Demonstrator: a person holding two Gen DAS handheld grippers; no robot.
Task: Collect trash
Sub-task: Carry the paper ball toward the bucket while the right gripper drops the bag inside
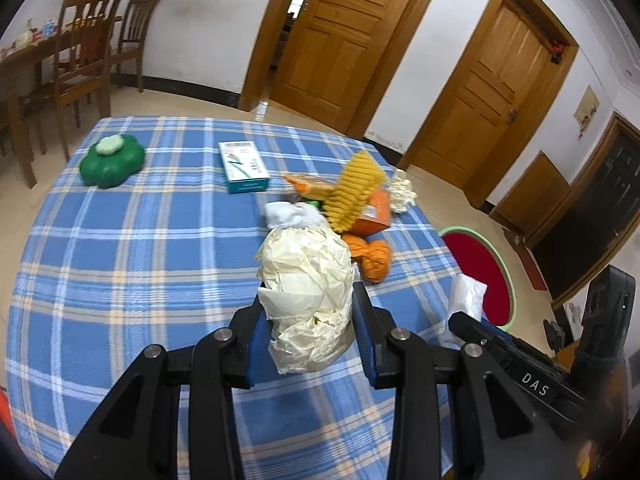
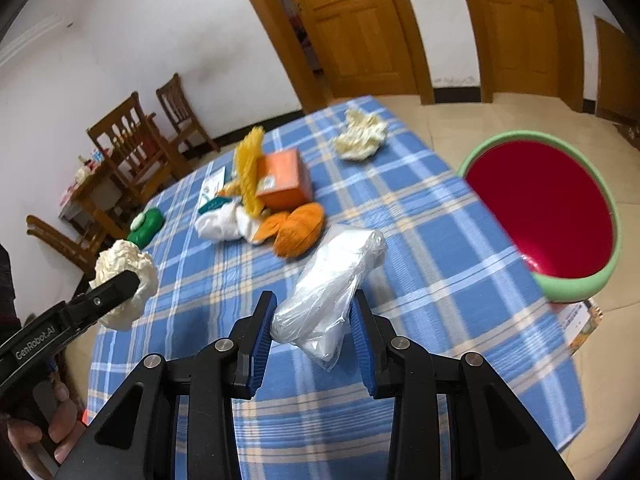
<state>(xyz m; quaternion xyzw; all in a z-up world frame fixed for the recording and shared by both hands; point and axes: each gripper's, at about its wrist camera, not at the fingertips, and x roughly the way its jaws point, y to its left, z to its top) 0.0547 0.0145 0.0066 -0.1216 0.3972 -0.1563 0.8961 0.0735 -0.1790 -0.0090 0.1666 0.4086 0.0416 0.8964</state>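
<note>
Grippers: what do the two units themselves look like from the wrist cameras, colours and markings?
Both are matte black linkage frames with silver pivot pins and ribbed blue pads. The left gripper body reads "GenRobot.AI" in the right view; the right gripper body reads "DAS" in the left view. A bare hand shows, no cables.

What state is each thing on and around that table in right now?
Left claw: shut on paper ball.
Right claw: shut on plastic bag.
Crumpled tissue: lying loose on table.
Bin: open, on floor.
Left door: ajar.

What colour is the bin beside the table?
The bin is red inside with a light green rim, watermelon style. It shows best in the right wrist view.
</note>
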